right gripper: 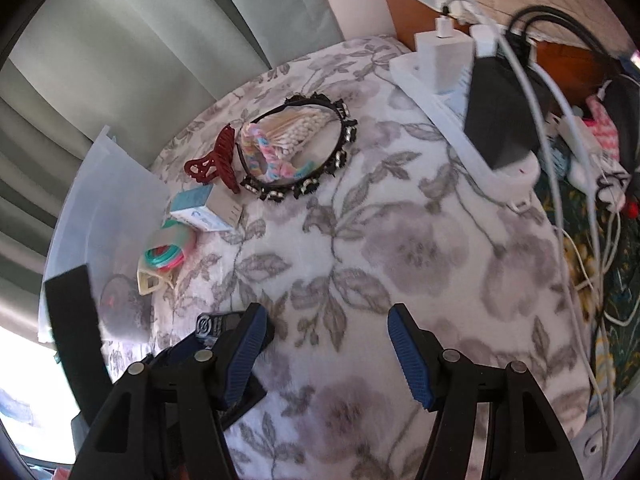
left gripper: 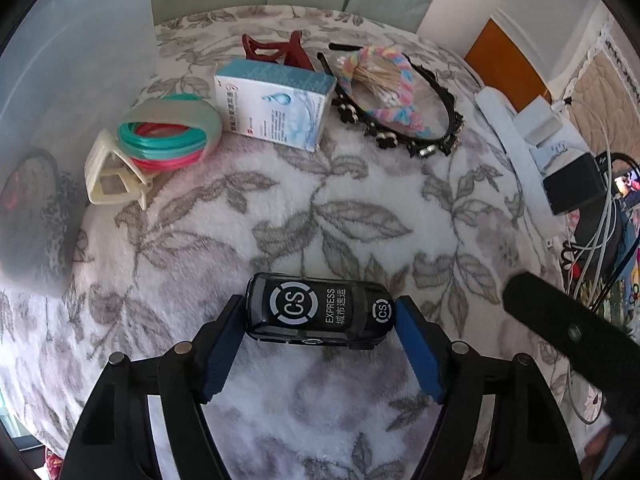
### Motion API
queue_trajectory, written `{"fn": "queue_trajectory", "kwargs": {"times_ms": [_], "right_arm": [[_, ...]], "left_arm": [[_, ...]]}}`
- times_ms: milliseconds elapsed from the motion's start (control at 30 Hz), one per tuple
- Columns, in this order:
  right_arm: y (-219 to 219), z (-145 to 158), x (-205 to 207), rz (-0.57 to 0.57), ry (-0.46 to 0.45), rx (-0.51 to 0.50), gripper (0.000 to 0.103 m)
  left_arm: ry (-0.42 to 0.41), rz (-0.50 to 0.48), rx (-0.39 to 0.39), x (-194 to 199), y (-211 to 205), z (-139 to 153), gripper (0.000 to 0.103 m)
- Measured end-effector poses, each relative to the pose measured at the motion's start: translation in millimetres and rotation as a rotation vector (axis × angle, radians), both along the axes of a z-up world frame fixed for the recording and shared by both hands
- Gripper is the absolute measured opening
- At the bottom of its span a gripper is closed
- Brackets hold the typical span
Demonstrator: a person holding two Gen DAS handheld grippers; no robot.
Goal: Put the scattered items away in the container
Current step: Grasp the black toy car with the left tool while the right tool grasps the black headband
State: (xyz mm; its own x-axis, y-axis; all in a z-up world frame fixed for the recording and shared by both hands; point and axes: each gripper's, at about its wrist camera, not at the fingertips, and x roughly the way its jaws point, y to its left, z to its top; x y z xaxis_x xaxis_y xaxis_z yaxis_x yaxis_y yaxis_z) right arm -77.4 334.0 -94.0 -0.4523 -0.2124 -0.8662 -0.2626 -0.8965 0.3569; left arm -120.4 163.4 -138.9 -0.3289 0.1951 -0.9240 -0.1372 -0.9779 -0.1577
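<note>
The translucent plastic container [left gripper: 60, 80] stands at the left edge of the flowered blanket [left gripper: 360, 220]. Through its cloudy wall a dark round thing [left gripper: 32, 204] shows inside it (too blurred to name); nothing else can be made out in it.

Just outside the container's wall lie a cream hair claw [left gripper: 114, 178] and, touching it, a bundle of teal and pink hair ties [left gripper: 168, 132]. Farther from the container, next along, sits a white and blue box [left gripper: 276, 104], with a dark red hair claw [left gripper: 276, 50] behind it. Farther still lies a black beaded headband [left gripper: 400, 120], ringing a pastel braided band [left gripper: 396, 80] and a bunch of cotton swabs [left gripper: 376, 76].

Nearer the camera than the container, the black toy van [left gripper: 320, 308] lies on the blanket between the blue pads of the left gripper [left gripper: 320, 344]; both pads meet its ends, so the gripper is clamped on it.

The right gripper [right gripper: 324, 356] hangs over bare blanket, well away from the container, its jaws apart with nothing between them.
</note>
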Motion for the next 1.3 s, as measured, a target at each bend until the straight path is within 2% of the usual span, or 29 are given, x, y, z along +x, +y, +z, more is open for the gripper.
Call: {"fn": "queue_trajectory", "kwargs": {"times_ms": [200, 433, 633, 800, 1033, 1133, 1300], "right_arm": [[-3.9, -8.2, -31.8, 0.018, 0.012, 0.016, 0.067], [4.3, -16.3, -71.6, 0.022, 0.03, 0.079, 0.067], [18.8, -26.3, -108.8, -0.015, 0.027, 0.161, 0.067], [27.1, -37.3, -130.1, -0.018, 0.024, 0.2, 0.062], [24.8, -35.0, -140.0, 0.003, 0.057, 0.287, 0.033], [27.9, -33.0, -138.7, -0.007, 0.069, 0.282, 0.021], [33.4, -24.1, -131.0, -0.038, 0.093, 0.233, 0.019]], "left_arm": [[0.034, 0.017, -0.007, -10.4, -12.1, 6.1, 0.076], [0.076, 0.014, -0.057, -26.5, -24.9, 5.8, 0.076], [0.052, 0.044, -0.035, -34.0, -37.6, -4.4, 0.076], [0.064, 0.035, -0.032, -34.7, -38.1, -7.5, 0.076], [0.086, 0.023, -0.044, -34.1, -36.8, -8.4, 0.076], [0.09, 0.02, -0.055, -33.9, -35.2, -8.6, 0.076], [0.088, 0.032, -0.025, -32.9, -40.7, -6.9, 0.077]]}}
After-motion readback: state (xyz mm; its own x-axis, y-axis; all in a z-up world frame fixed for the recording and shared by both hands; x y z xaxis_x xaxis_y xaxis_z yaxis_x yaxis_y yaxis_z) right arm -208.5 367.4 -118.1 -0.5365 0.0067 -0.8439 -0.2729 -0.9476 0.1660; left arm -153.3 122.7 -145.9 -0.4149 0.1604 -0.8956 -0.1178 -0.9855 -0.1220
